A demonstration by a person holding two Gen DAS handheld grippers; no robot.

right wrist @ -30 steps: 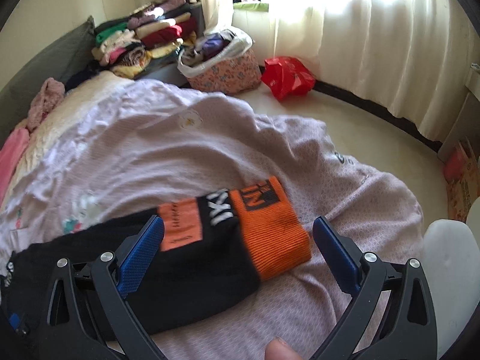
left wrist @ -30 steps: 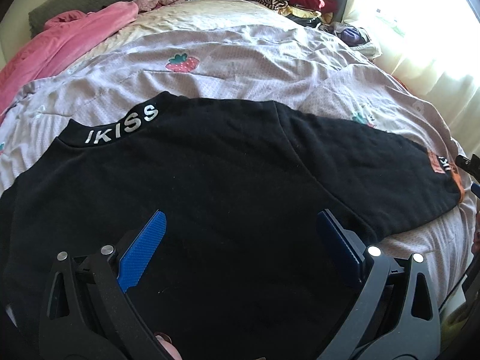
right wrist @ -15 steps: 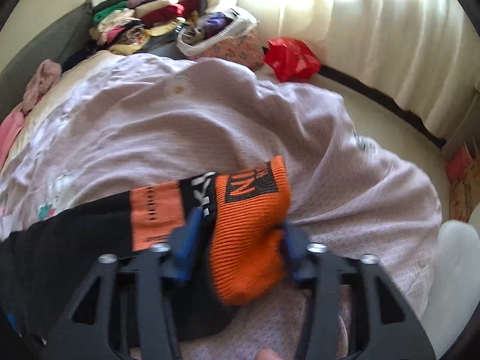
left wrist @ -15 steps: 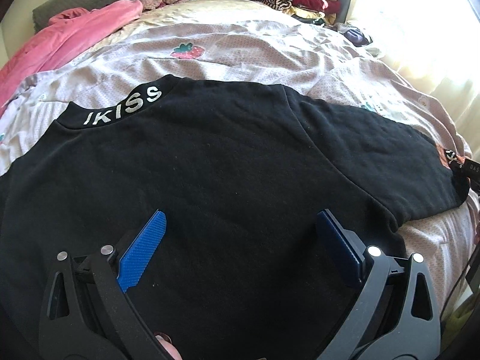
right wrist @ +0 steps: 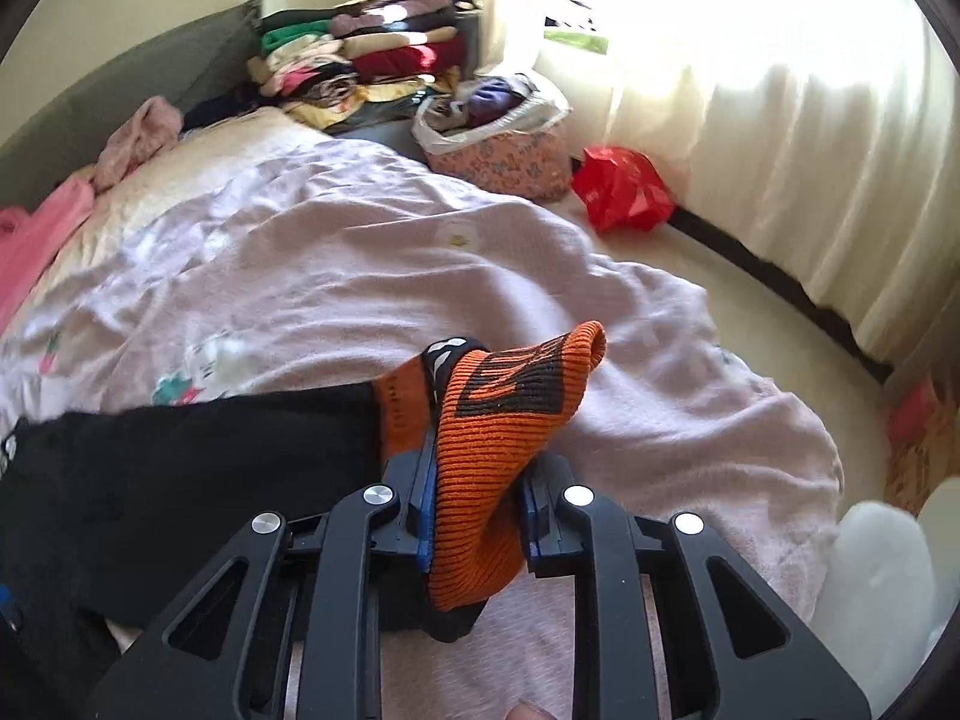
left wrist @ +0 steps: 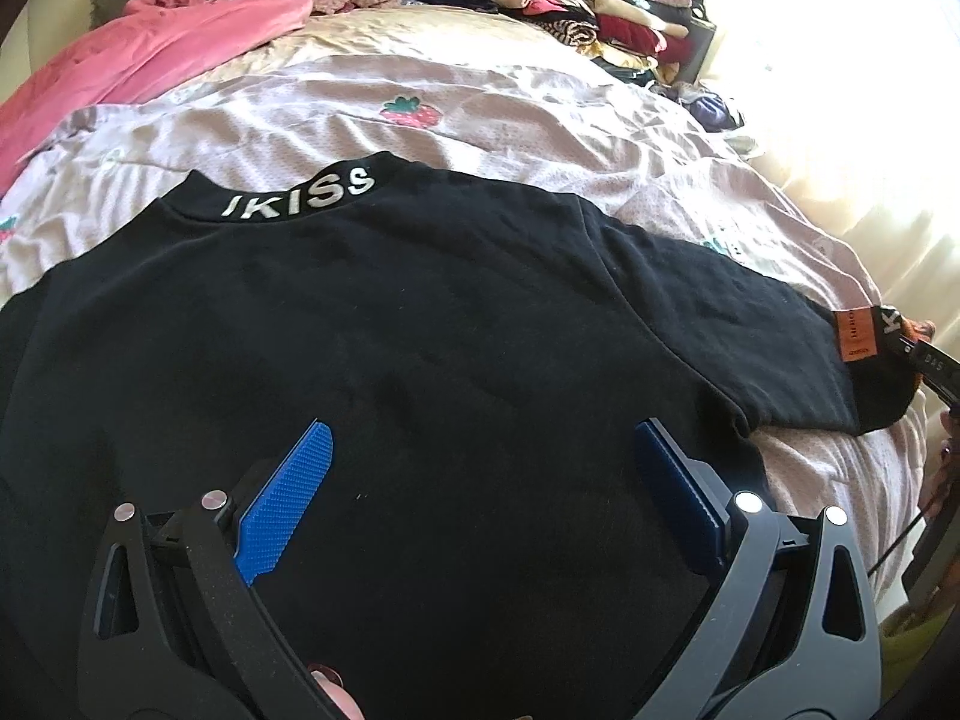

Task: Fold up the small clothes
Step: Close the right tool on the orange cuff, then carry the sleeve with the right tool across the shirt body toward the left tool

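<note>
Here, at far left, a pink garment (left wrist: 138,54) lies along the bed's upper edge, clear of the work. The black top (left wrist: 420,348) is spread flat on the blanket (left wrist: 480,138), collar lettering away from the camera, its left side running out of view, so that edge cannot be seen. The left gripper (left wrist: 480,480) hovers over the top's lower body with jaws spread wide, nothing between them. Beyond the collar the blanket is bare up to the stacked clothes (left wrist: 600,18) (plenty of room there). Rightward, the sleeve reaches toward the bed's right edge, where the right gripper (right wrist: 474,498) has just been closing and now pinches the orange cuff (right wrist: 504,420), lifted off the blanket. Right of it lie open floor, a red bag (right wrist: 621,195) and the curtain (right wrist: 780,138).
</note>
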